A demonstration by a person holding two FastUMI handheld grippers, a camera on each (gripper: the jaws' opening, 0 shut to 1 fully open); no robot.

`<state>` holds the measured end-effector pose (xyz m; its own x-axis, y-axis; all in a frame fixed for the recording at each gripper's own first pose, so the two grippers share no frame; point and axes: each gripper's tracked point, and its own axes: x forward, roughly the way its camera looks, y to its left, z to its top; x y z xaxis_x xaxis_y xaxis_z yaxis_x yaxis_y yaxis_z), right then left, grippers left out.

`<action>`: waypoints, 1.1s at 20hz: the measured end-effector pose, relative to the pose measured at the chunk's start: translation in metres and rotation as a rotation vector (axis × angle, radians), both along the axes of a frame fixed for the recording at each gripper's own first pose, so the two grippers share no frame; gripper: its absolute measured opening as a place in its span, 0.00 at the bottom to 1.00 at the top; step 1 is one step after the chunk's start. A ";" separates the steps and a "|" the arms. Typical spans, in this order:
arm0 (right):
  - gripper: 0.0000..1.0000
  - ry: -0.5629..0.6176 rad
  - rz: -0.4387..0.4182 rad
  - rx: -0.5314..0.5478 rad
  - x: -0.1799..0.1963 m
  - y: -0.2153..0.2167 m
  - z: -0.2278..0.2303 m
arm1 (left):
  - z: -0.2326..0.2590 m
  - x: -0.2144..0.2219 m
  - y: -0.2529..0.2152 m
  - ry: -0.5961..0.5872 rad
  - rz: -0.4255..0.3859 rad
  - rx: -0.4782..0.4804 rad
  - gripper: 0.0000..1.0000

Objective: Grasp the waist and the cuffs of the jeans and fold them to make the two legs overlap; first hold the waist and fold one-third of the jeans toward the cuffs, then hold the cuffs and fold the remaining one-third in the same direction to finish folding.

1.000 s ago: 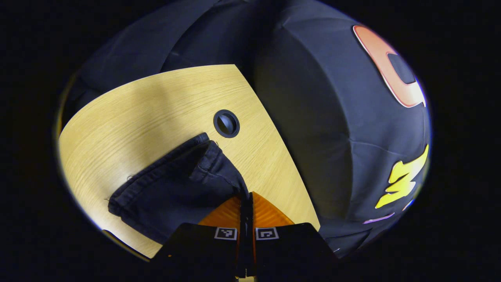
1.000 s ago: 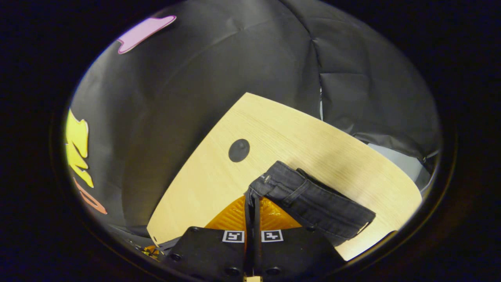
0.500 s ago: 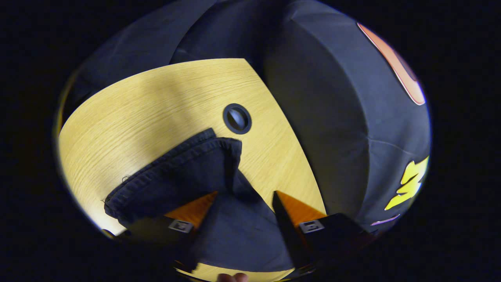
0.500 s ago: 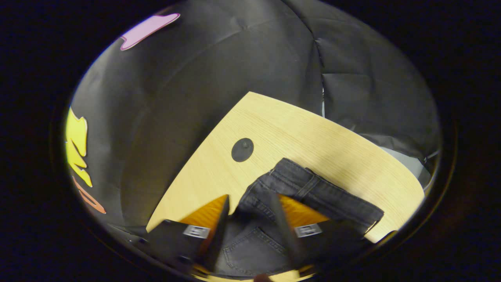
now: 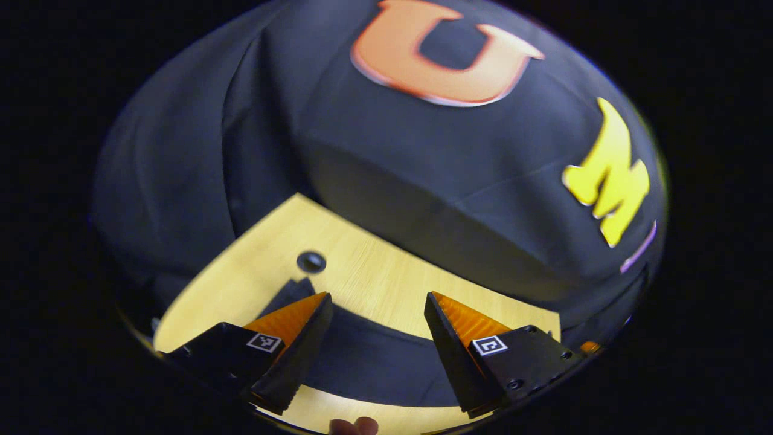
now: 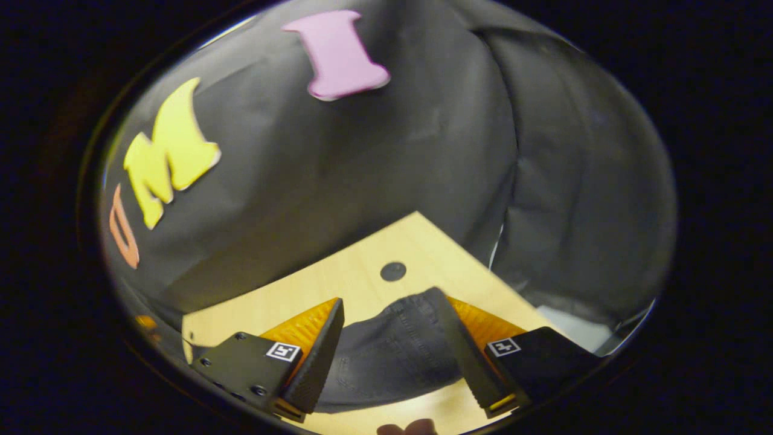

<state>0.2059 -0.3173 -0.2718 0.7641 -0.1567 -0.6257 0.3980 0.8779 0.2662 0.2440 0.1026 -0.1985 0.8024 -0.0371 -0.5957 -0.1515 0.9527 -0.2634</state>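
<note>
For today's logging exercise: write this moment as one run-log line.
left gripper: open | right gripper: open | jeans: lying on table, ungripped

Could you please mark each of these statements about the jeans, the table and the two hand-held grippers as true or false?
1. The left hand-held gripper is open. True.
2. The right hand-held gripper is shut on the jeans. False: its fingers stand apart, with the jeans lying between them on the table.
3. The jeans lie on a light wooden table. True.
4. The table has a round dark hole beyond the jeans. True.
5. The jeans hang in the air off the table. False: they rest on the tabletop.
6. The jeans are bright red. False: they are dark denim.
</note>
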 end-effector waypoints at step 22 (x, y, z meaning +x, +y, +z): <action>1.00 -0.003 -0.023 0.001 -0.109 -0.037 -0.077 | 0.116 -0.126 -0.124 -0.301 -0.089 0.292 0.98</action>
<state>0.0968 -0.3542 -0.3490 0.7620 -0.1738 -0.6238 0.4176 0.8682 0.2682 0.1179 -0.0211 -0.0822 0.9432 0.0216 -0.3315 -0.0230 0.9997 -0.0004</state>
